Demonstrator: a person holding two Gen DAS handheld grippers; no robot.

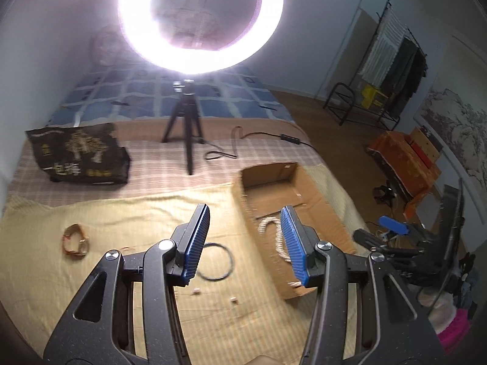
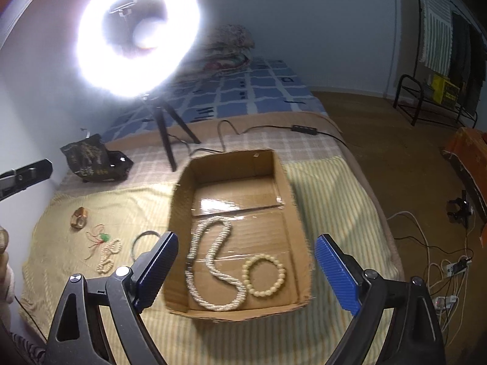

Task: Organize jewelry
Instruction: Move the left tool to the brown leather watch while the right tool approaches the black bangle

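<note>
The right gripper [image 2: 246,269] hung above the near end of the cardboard box [image 2: 280,164], jaws spread wide with nothing between them. Inside the box, by its near wall, a long pearl necklace [image 2: 213,261] lay coiled, a cream bead bracelet [image 2: 264,275] touching its right side; the far half of the box floor was bare. The left gripper [image 1: 245,241] was likewise wide open and empty, held over the yellow cloth [image 1: 91,273] just left of the box's left wall.

On the cloth left of the box lay a thin dark bangle [image 1: 217,261], then a smaller pearl strand [image 2: 109,255], a green pendant on red cord [image 2: 102,238], and, nearest the cloth's left edge, a tan bracelet [image 2: 79,217]. These pieces lay apart from one another.

Beyond the cloth's far edge, on the plaid bedspread [image 2: 213,146], stood a ring light on its tripod [image 2: 166,140], with a black printed bag [image 2: 94,158] toward the wall and a cable [image 2: 304,129] running to the bed's right edge.
</note>
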